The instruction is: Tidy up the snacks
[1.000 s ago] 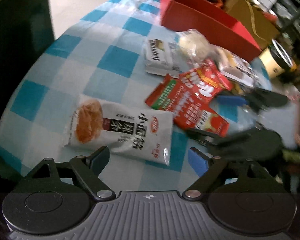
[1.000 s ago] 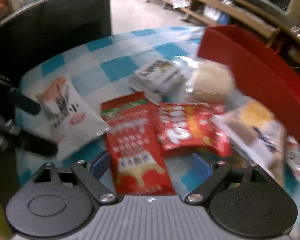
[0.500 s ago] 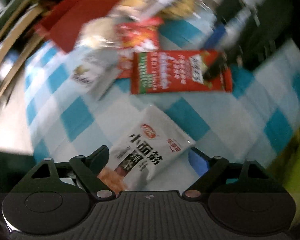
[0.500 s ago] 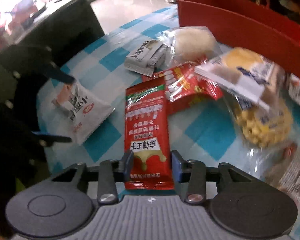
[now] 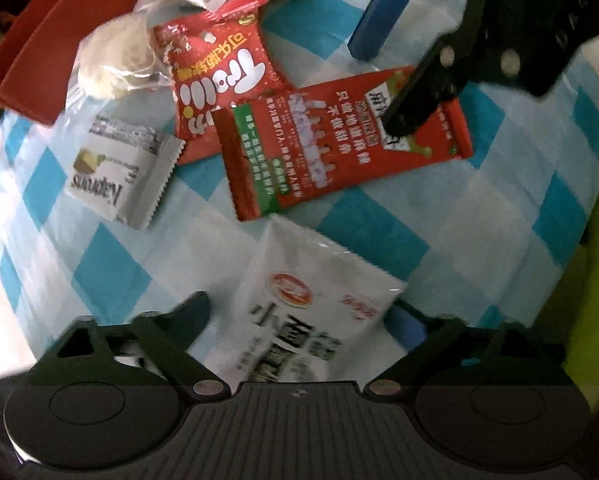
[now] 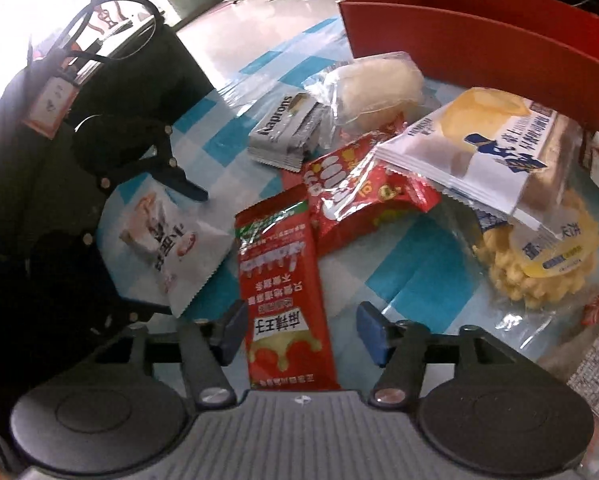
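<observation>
The left gripper point(image 5: 303, 320) hangs apart over the white snack packet point(image 5: 299, 312) near the worktop point(image 5: 479, 208) edge. The right gripper point(image 6: 299, 330), jaws opening, straddles the long red sachet point(image 6: 283, 288) without pressing it.

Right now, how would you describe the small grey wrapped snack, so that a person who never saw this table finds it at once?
Start at the tall red cardboard box at the table's far edge. In front of its near corner lies a clear bag with a pale round bun. Touching that bag's left side is the flat grey-and-white foil packet printed "Kaprons", the only grey one, with zigzag ends; its neighbours are red or clear.
</observation>
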Available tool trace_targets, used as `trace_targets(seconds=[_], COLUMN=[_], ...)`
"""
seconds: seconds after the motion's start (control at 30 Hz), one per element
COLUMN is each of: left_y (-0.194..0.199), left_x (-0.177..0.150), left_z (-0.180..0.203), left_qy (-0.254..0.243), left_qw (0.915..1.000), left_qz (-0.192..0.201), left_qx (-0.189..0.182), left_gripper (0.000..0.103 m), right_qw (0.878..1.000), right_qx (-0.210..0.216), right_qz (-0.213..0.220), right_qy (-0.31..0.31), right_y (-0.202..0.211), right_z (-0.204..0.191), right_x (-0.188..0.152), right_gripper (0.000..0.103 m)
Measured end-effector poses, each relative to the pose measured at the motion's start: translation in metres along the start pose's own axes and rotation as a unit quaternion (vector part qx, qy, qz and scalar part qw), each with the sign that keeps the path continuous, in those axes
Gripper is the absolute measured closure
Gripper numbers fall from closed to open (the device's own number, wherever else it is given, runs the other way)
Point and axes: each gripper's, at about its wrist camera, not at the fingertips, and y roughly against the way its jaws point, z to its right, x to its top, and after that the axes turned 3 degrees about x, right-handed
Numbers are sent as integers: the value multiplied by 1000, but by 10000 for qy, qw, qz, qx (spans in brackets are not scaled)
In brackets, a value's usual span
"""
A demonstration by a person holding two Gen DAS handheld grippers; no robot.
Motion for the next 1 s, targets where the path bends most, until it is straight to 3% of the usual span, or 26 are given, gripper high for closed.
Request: trace_targets(seconds=[0.13,0.2,0.27,0.37,0.43,0.57,0.63,0.67,0.77,0.8,0.83,0.9,0.93,0.97,1.0], left_y=[7,10,12,12,13,12,14,13,7,6,4,1,-1,0,1], left_x=[1,-4,-11,-29,-39,-47,-47,-46,-36,-36,-36,-42,-45,-46,-45], left_z=[10,13,11,3,1,-7,-11,-12,-15,-11,-12,-18,-22,-23,-23], left_qy=[794,1490,2162,3251,3650,4066,4225,4238,4117,4092,4098,4326,4435,4465,4438], left_qw=[9968,9888,9761,9445,9287,9106,9032,9026,9078,9080,9074,8987,8942,8927,8938], left_qz=[-20,58,196,473,613,628,658,657,607,529,461,426,419,438,475], left_qx=[11,74,97,106,226,402,368,363,531,730,814,584,447,422,423], left_gripper=[33,35,36,38,41,39,37,36,20,8,3,4,5,6,11], right_qw=[9999,9997,9994,9979,9963,9901,9859,9855,9809,9801,9798,9788,9791,9795,9794], right_qx=[-71,-128,-123,-379,-577,-1111,-1293,-1301,-1516,-1565,-1618,-1712,-1735,-1745,-1752], right_qz=[-4,-15,3,71,108,178,98,103,10,-23,-17,16,31,37,30], right_qy=[129,213,321,526,623,840,1061,1081,1220,1223,1174,1120,1059,1005,1008], right_y=[-5,-6,-6,-11,-15,-24,-34,-37,-48,-49,-48,-43,-39,-36,-34], right_z=[-6,-11,-17,-26,-31,-49,-60,-62,-70,-71,-71,-71,-69,-67,-64], right_x=[-2,-2,-2,-3,-6,-12,-16,-18,-21,-20,-19,-16,-14,-13,-12], right_gripper=[38,37,37,37,35,32,15,2,0,3,6,29,35,46,49])
